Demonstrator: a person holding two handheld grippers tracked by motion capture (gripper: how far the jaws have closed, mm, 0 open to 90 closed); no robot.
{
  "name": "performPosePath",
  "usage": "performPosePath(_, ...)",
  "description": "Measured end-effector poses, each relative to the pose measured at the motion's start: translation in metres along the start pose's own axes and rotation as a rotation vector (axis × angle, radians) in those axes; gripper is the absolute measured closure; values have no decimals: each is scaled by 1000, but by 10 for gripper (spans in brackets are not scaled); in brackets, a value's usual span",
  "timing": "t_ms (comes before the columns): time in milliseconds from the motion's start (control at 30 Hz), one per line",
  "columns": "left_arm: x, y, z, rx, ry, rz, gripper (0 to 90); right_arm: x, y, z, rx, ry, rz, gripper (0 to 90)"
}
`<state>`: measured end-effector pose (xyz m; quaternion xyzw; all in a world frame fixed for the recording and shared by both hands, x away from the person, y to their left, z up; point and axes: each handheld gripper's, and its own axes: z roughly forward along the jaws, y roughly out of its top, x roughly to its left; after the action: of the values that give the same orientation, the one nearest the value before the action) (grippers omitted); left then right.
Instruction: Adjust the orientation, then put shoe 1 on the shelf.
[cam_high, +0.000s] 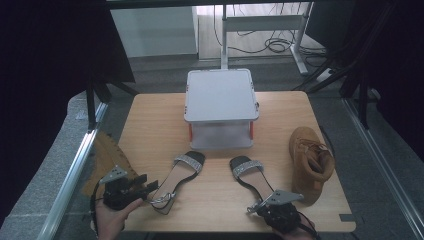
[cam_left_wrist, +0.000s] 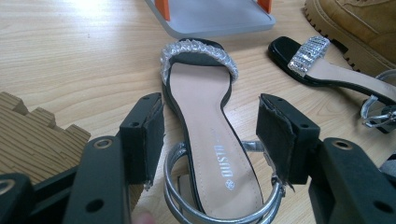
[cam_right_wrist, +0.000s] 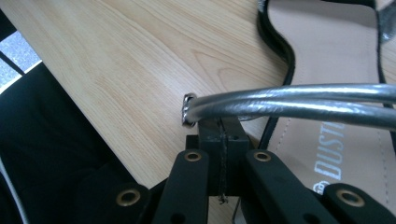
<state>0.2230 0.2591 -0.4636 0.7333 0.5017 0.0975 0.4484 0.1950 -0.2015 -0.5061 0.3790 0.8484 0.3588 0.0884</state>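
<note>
1. Two sandals on my wooden table (cam_high: 150, 130) in the high view: left sandal (cam_high: 176, 181) and right sandal (cam_high: 250, 177), both flat, black-edged, beige insole, glittery toe band, silver ankle straps at the near end. They lie toes away from me, in front of a grey plastic step stool (cam_high: 220, 95) with orange legs. Tan suede boot (cam_high: 310, 162) with a lugged sole stands right of the right sandal. Corrugated cardboard piece (cam_high: 107, 155) sits off the left edge.

2. High view, grippers: left gripper (cam_high: 149, 188) sits at the heel of the left sandal, a hand (cam_high: 111, 217) under it. Right gripper (cam_high: 254, 208) is at the heel end of the right sandal.

3. Left gripper view: my black jaws stand wide apart, either side of the left sandal (cam_left_wrist: 212, 154) heel, pads not pressing on it. Smooth beige insole with a white printed logo; sparkly crinkled toe band (cam_left_wrist: 198, 50); round silver strap loops (cam_left_wrist: 219, 217) between the jaws. Right sandal (cam_left_wrist: 327, 70) and boot sole (cam_left_wrist: 345, 32) beyond.

4. Right gripper view: jaws fully closed, pad against pad, just under the shiny metallic strap (cam_right_wrist: 289, 105) of the right sandal (cam_right_wrist: 327, 60). Whether they pinch the strap, I cannot tell. Strap is a doubled tubular band ending in a small metal ring (cam_right_wrist: 187, 110). Light wood grain below.
</note>
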Motion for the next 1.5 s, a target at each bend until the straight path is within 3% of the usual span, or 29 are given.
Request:
performPosePath(467,0,0,1,5,1,2,419,-16,-7,-9,-15,-29,36,899)
performPosePath(800,-1,0,1,2,-1,4,419,-19,-8,-15,-27,-38,40,899)
performPosePath(1233,-7,6,9,16,-18,33,419,-19,-21,-46,-115,-25,65,898)
performPosePath(1333,-10,7,10,16,-21,42,418,-18,-15,-58,-171,-52,53,860)
performPosePath(1500,-14,9,11,17,-21,50,416,-18,2,-59,-198,-59,21,750)
